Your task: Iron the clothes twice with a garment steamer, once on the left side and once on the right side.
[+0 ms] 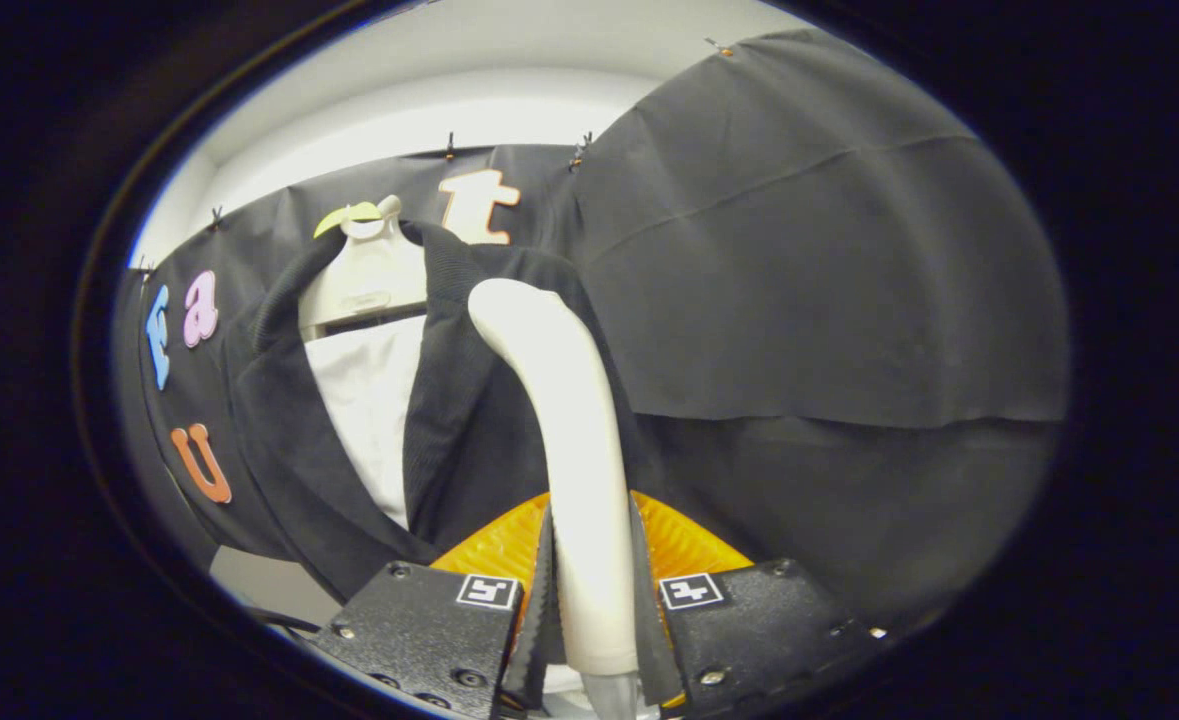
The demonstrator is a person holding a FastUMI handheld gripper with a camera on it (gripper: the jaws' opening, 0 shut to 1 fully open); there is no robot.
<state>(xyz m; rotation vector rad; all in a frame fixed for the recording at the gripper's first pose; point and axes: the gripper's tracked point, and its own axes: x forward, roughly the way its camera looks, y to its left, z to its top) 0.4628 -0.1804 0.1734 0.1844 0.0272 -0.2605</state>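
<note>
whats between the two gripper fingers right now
The garment steamer's white handle, clamped by both fingers of the gripper in the gripper view; its head reaches the dark jacket.

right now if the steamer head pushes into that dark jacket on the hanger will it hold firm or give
The dark jacket probably gives: it hangs loose in soft folds. Hung from one hanger, it may swing aside. The steamer looks rigid, clamped between the gripper jaws.

The gripper [591, 590] has both fingers [539, 600] clamped on the steamer handle [579, 450].
</note>
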